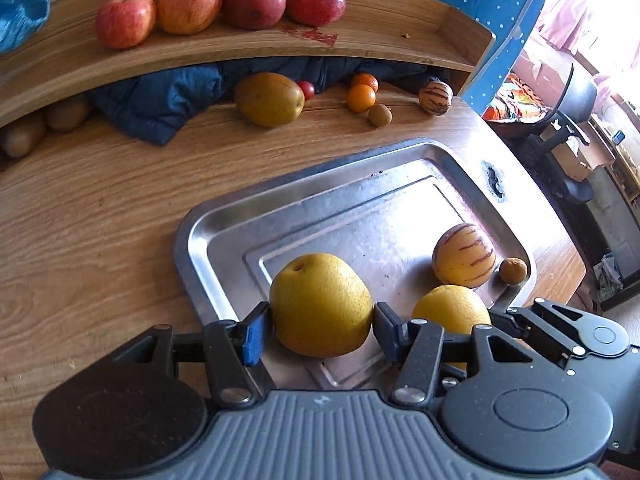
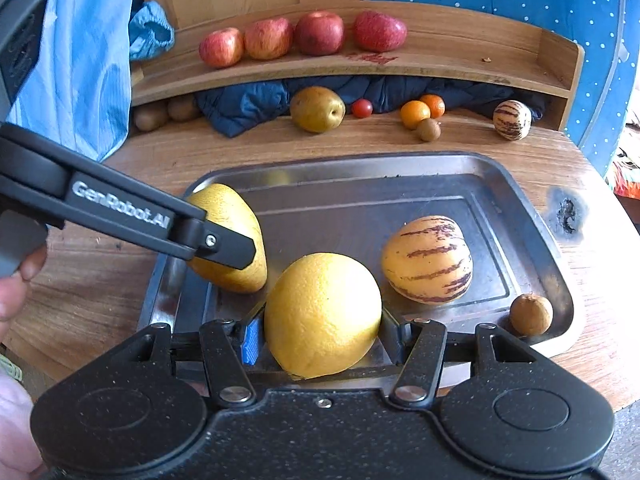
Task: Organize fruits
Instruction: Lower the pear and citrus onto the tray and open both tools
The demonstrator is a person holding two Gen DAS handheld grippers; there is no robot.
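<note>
On the left side of the metal tray [image 2: 520, 184], the left gripper [image 1: 322, 318] squeezes a yellow pear [image 1: 322, 304]. Beside it, the right gripper [image 2: 322, 334] squeezes an orange [image 2: 322, 314]. A stripy melon [image 2: 428, 260] sits further right. Both fruits look mid-move; next, I think, each needs lifting up or letting go gently.

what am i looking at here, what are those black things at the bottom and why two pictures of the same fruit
A person holds one hand-held tool with tongs in each hand; a camera on each looks along its fingers. One picture is from the left tongs, closed on a yellow pear. The other is from the right tongs, closed on a yellow orange. Both fruits sit in a metal tray with a striped melon and a small brown fruit. Four red apples line the wooden shelf behind.
</note>
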